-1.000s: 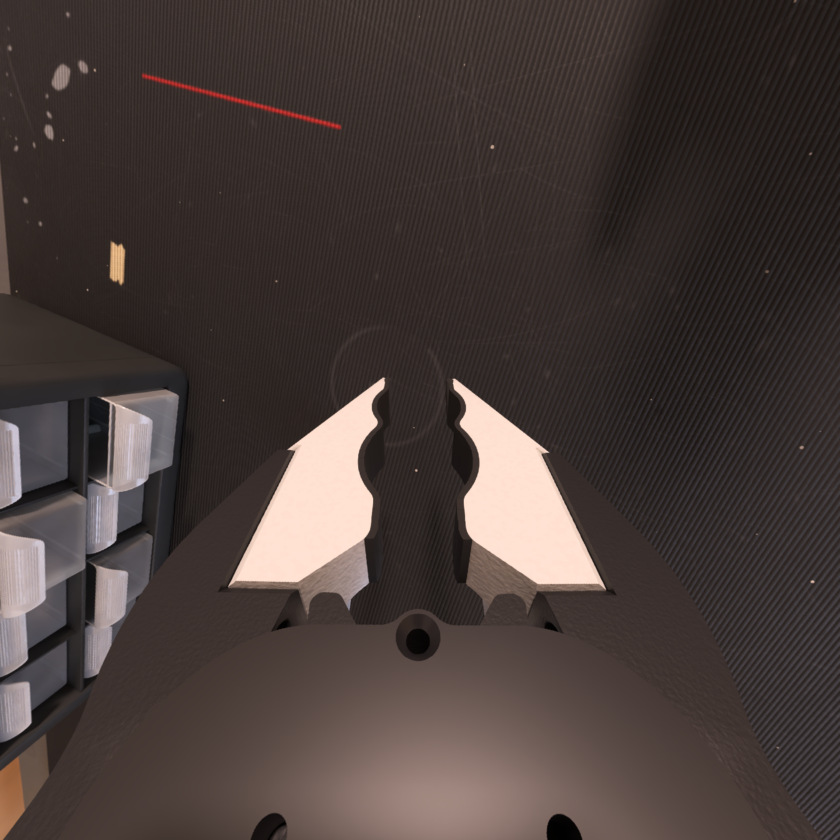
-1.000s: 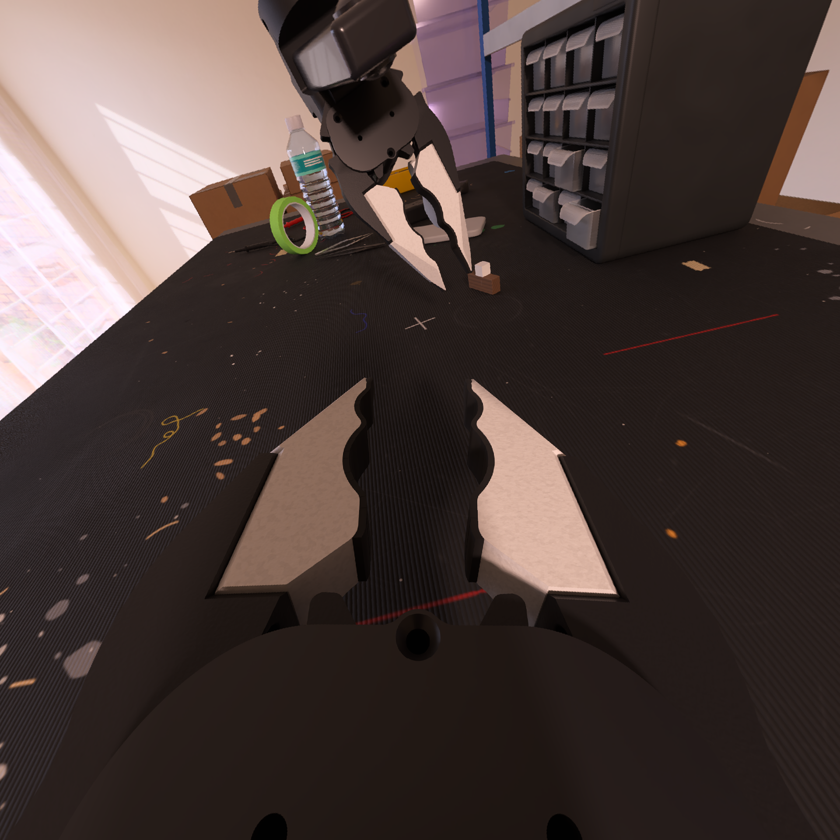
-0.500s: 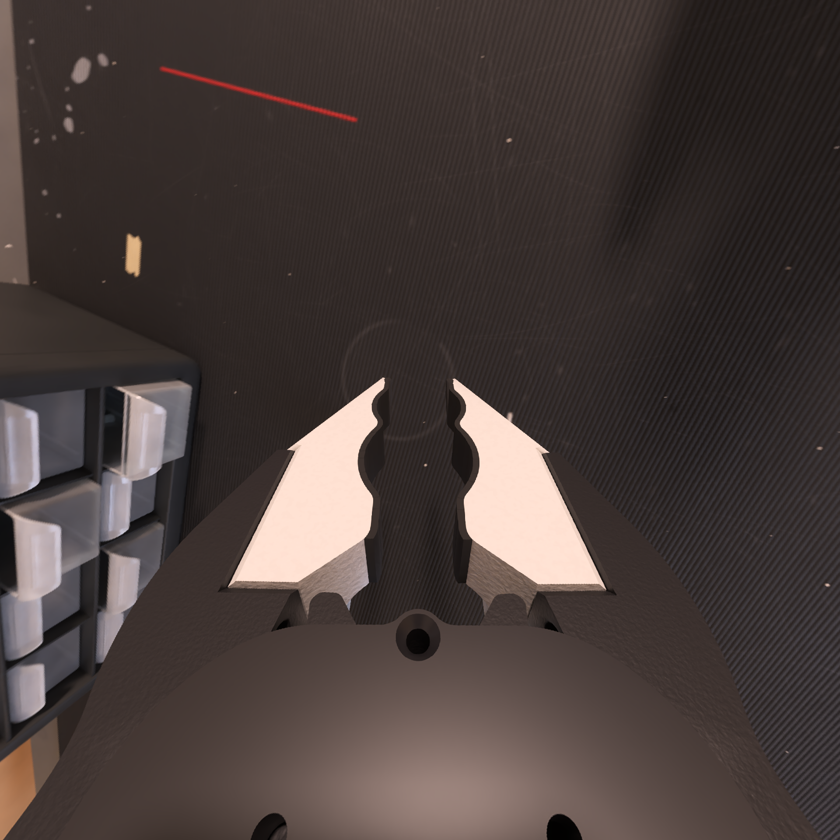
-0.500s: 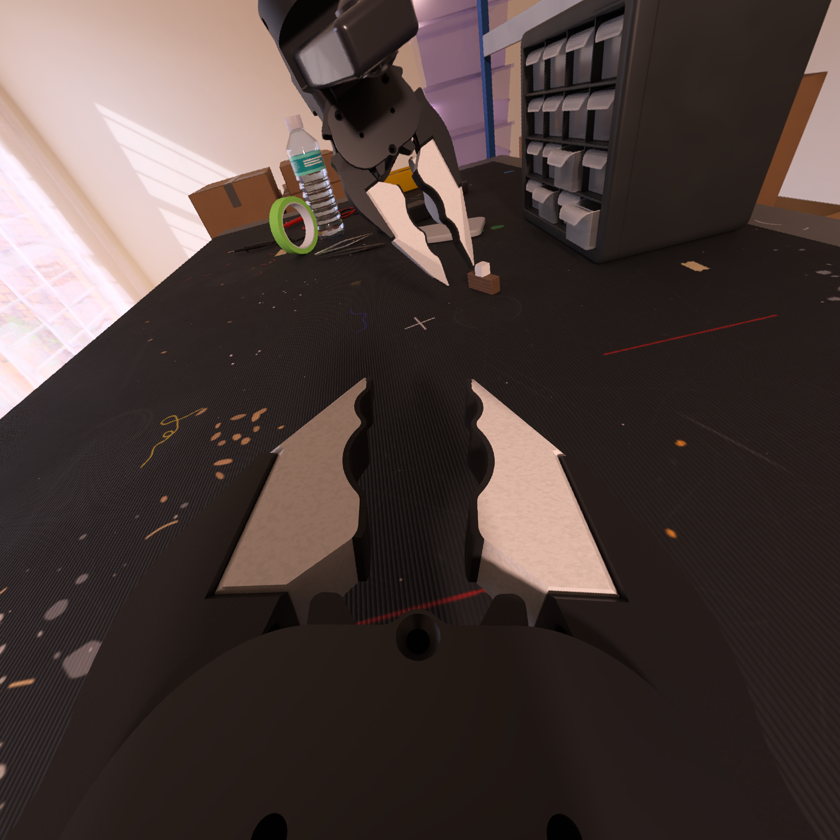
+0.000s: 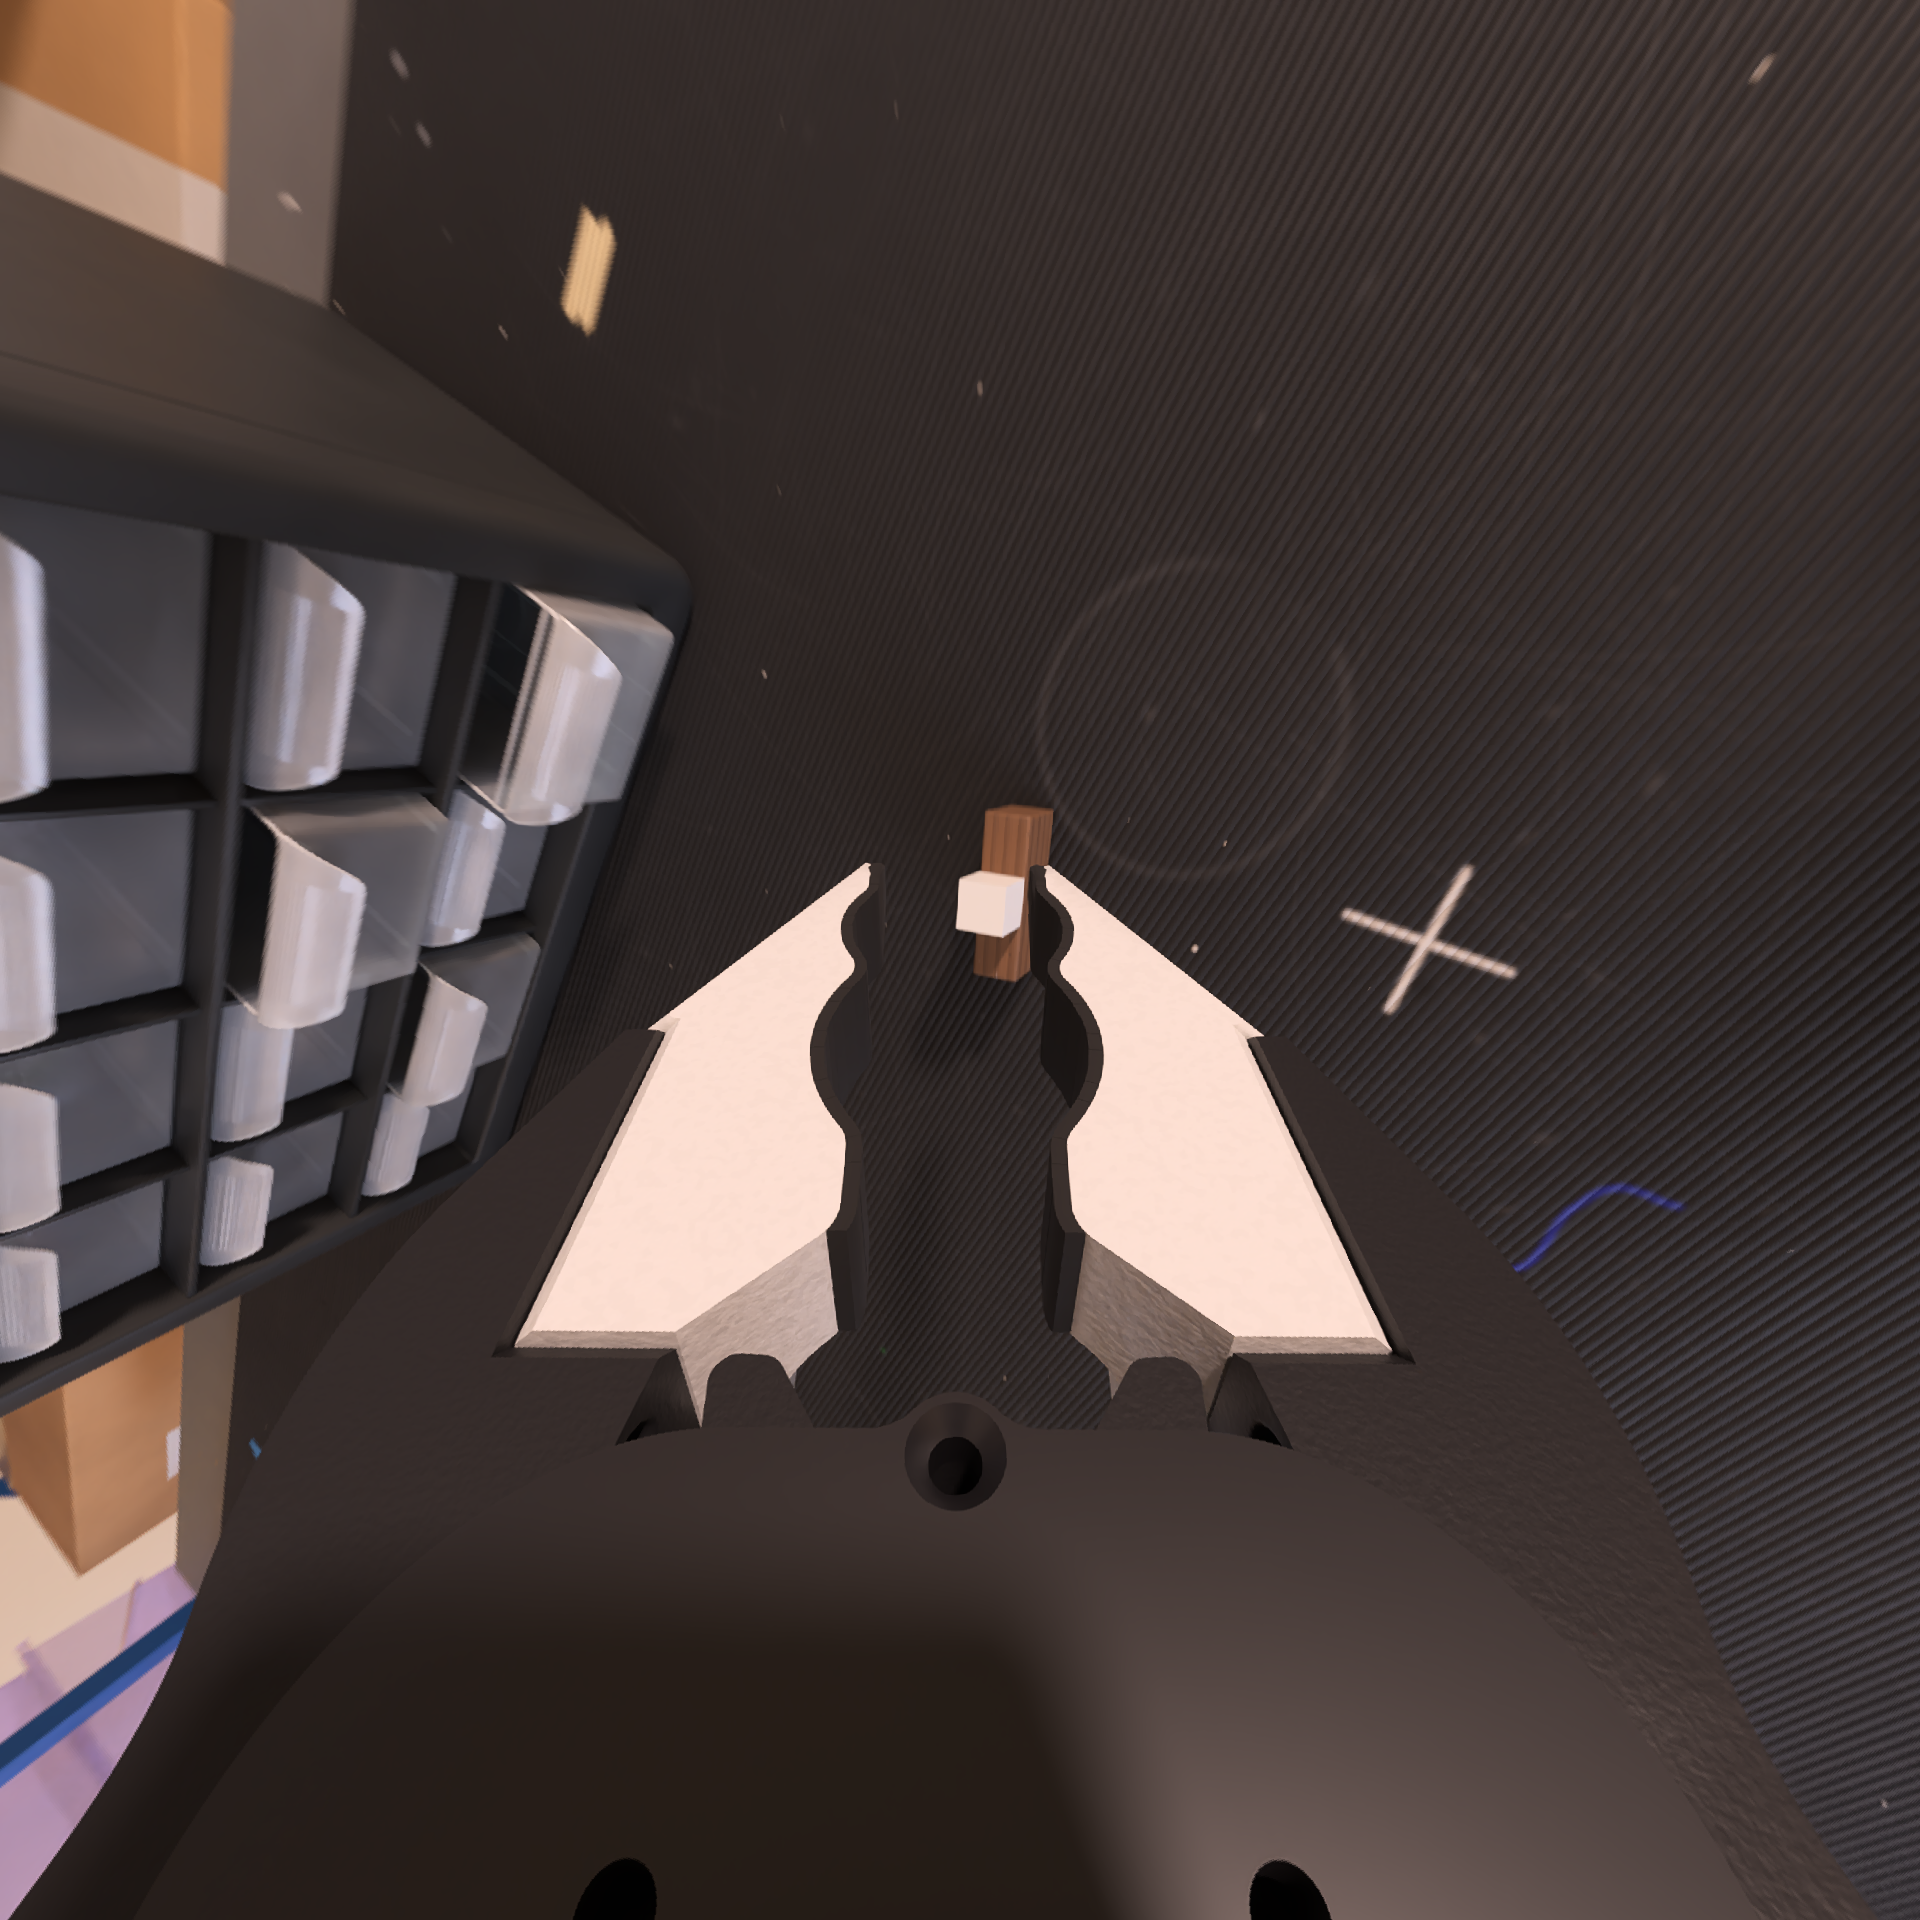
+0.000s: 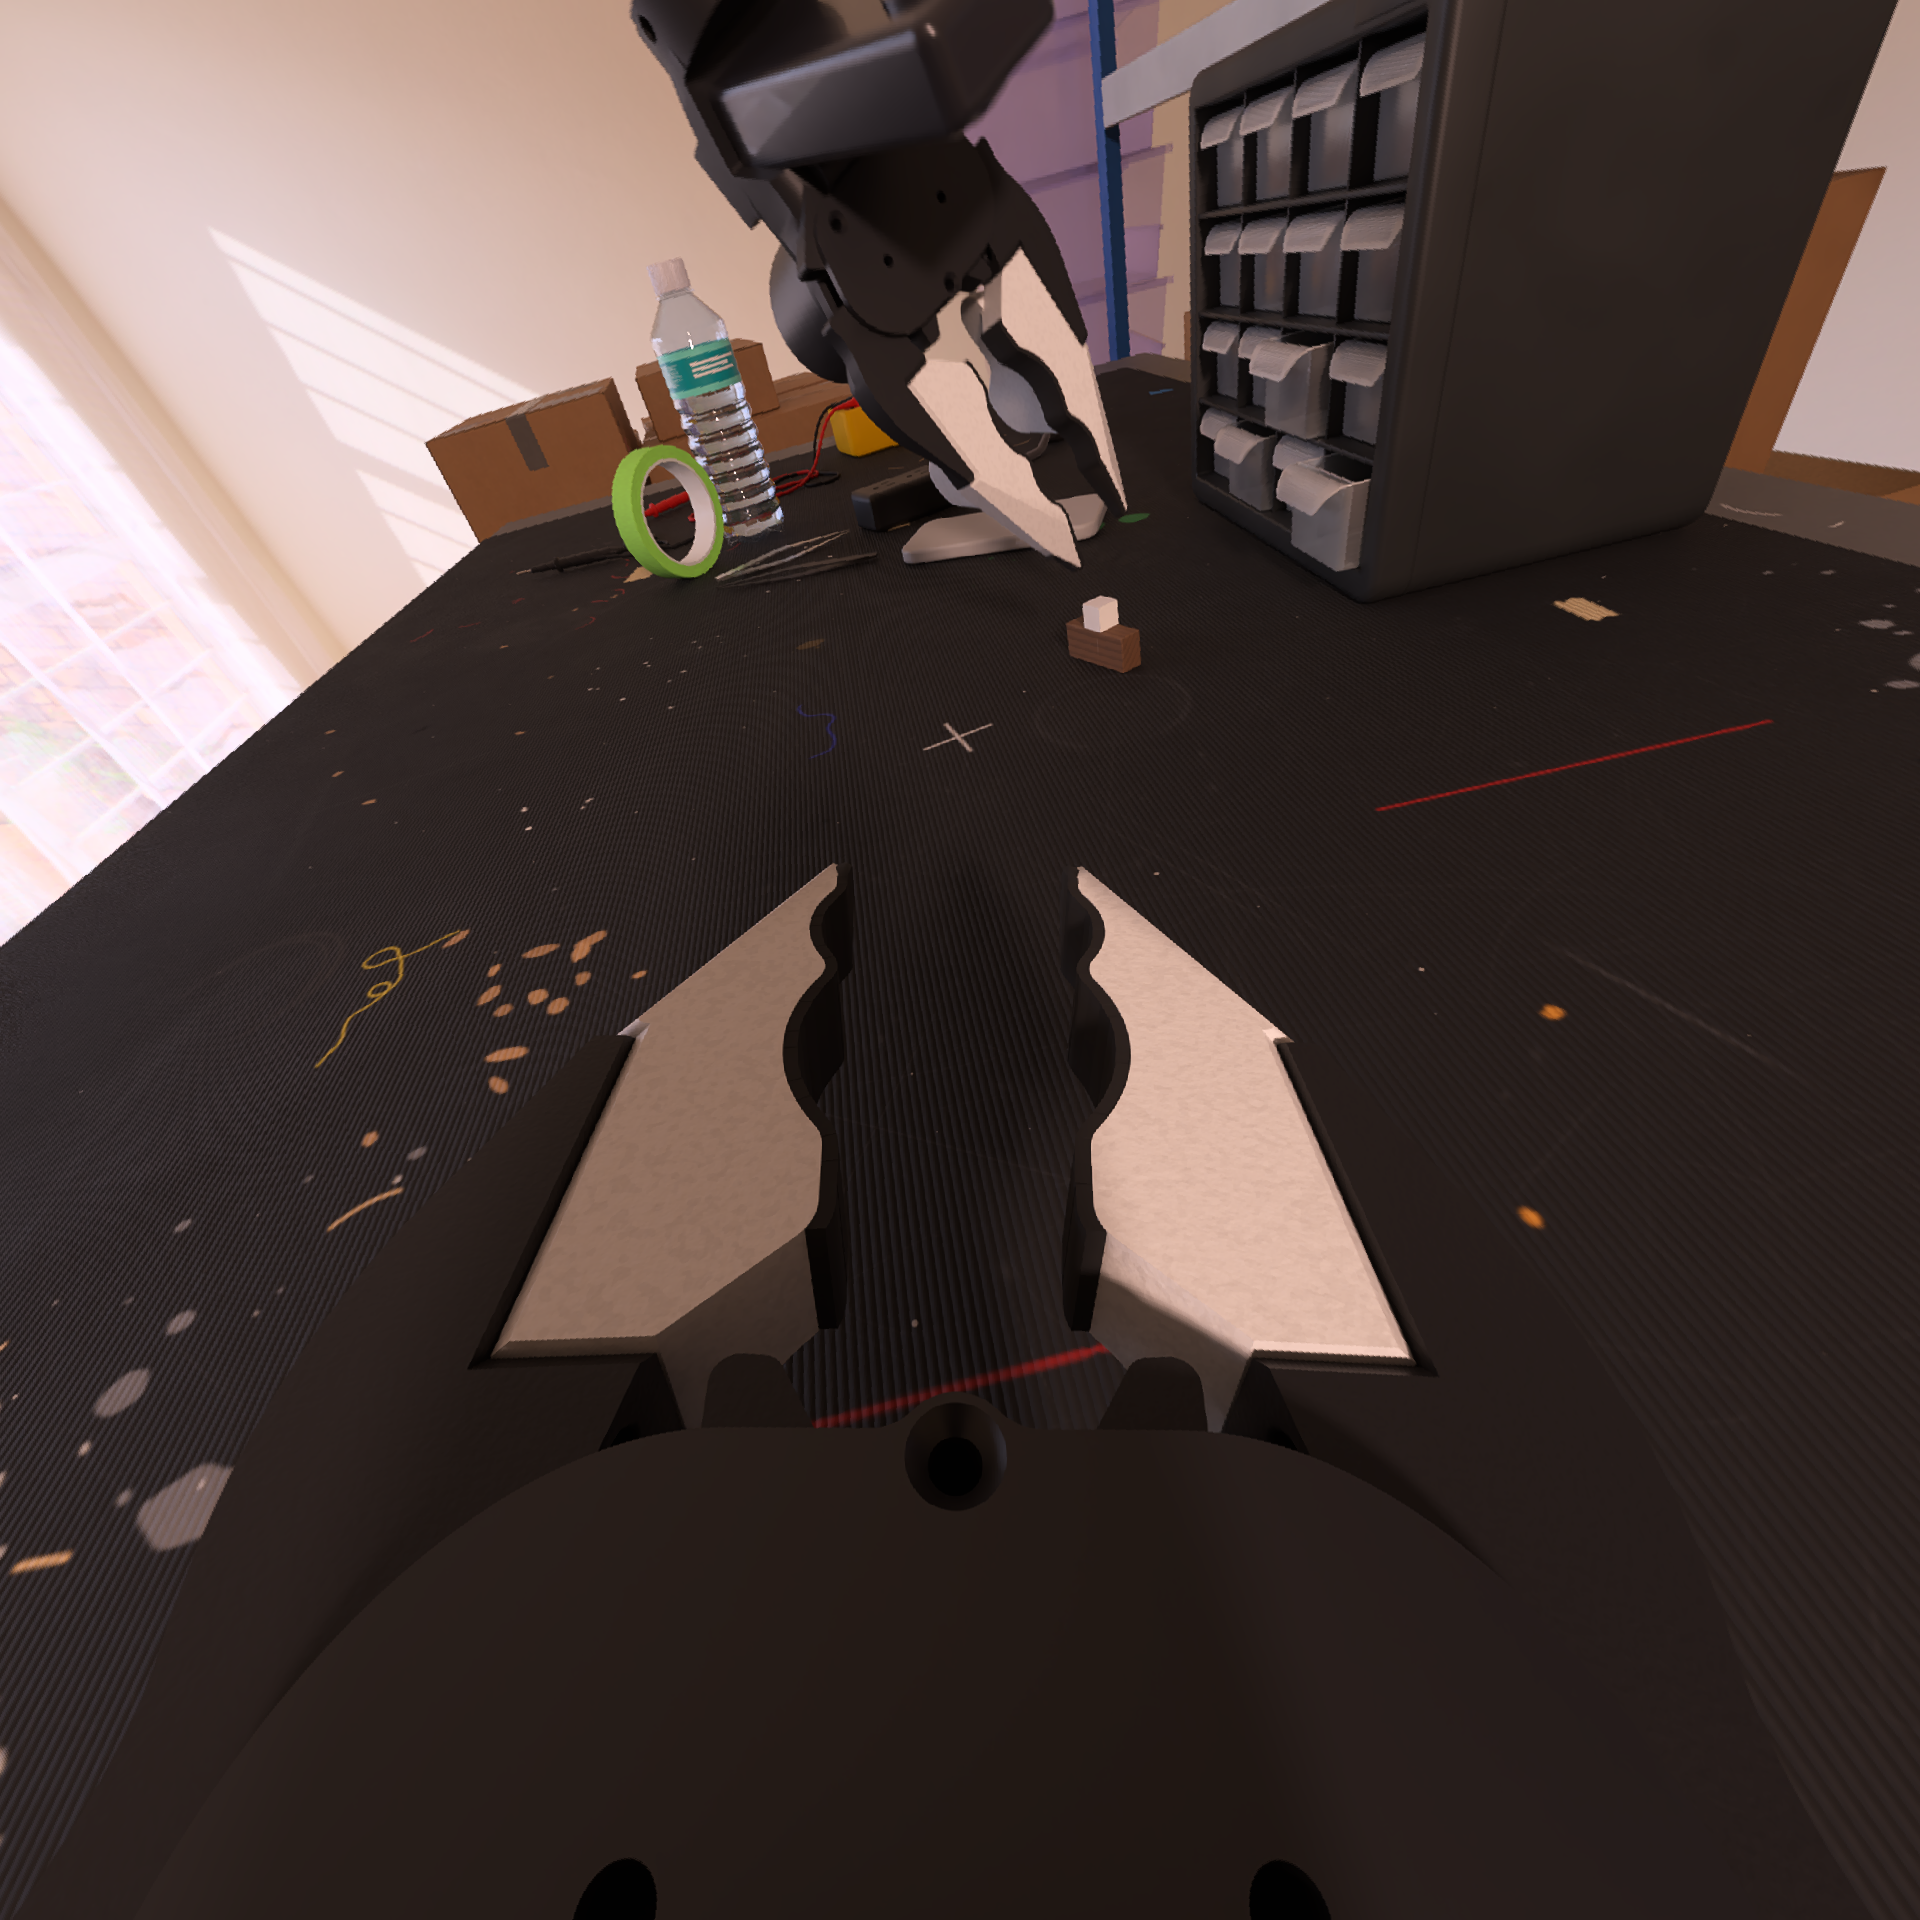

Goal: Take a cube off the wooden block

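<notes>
A small white cube (image 5: 987,902) sits on a brown wooden block (image 5: 1013,844) on the black table. In the left wrist view my left gripper (image 5: 958,871) is open and empty, pointing down, with the cube and block just beyond its fingertips. In the right wrist view the cube (image 6: 1099,611) rests on the block (image 6: 1103,645) at the far middle of the table, and the left gripper (image 6: 1099,532) hangs open above and just behind them. My right gripper (image 6: 956,873) is open and empty, low over the near table, far from the block.
A dark drawer cabinet (image 6: 1475,291) stands at the back right, close to the block; it also fills the left of the left wrist view (image 5: 291,831). A water bottle (image 6: 712,405), green tape roll (image 6: 665,511), tweezers (image 6: 800,556) and cardboard boxes (image 6: 535,452) are at the back.
The left gripper has swung back and turned, so the cube and block now show between its fingertips. The right gripper has not moved.
</notes>
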